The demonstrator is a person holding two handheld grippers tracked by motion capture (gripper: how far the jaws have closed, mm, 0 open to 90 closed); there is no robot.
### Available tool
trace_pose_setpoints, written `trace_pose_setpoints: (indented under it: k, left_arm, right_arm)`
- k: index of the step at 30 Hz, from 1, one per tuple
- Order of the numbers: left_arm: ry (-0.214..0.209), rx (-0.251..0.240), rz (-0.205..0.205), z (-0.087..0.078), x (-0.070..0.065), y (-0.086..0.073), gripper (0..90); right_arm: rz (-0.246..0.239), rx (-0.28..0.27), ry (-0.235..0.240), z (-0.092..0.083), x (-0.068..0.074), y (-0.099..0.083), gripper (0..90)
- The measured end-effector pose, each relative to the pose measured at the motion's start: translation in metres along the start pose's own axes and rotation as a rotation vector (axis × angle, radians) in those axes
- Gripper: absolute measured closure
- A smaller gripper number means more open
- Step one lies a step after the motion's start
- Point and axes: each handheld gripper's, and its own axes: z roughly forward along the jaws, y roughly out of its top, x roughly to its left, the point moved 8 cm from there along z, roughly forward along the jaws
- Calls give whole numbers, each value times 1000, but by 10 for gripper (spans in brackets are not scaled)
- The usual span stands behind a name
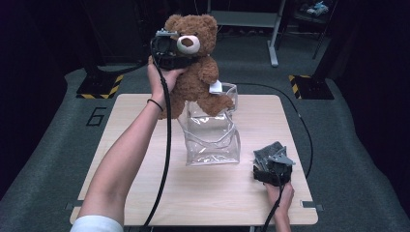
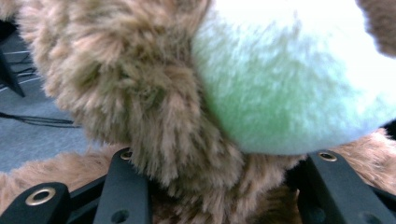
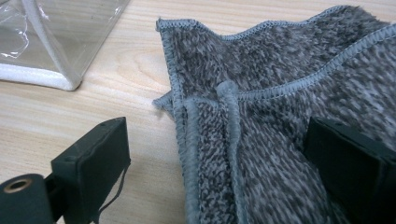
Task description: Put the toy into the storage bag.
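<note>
A light wooden table (image 1: 145, 145) with rounded corners stands on grey carpeted floor (image 1: 53, 145). Near its middle, toward the far edge, a clear plastic bag (image 1: 212, 140) stands upright and open at the top, its white-edged base flat on the wood. To the right of the bag, near the table's right edge, a folded grey fleecy cloth (image 3: 280, 93) with stitched hems lies directly on the tabletop, close to the bag but apart from it.
</note>
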Motion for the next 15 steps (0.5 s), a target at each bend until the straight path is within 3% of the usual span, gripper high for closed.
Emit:
trace_pose_setpoints:
  k: [11,15]
  left_arm:
    - [-61,-47,-36,18,-25,2,521]
    - [-55,-42,-41,23,-22,-5,519]
  right_arm:
    - [-3,3,1,0,0,0,65]
    - [-2,-1,2,0,0,0,66]
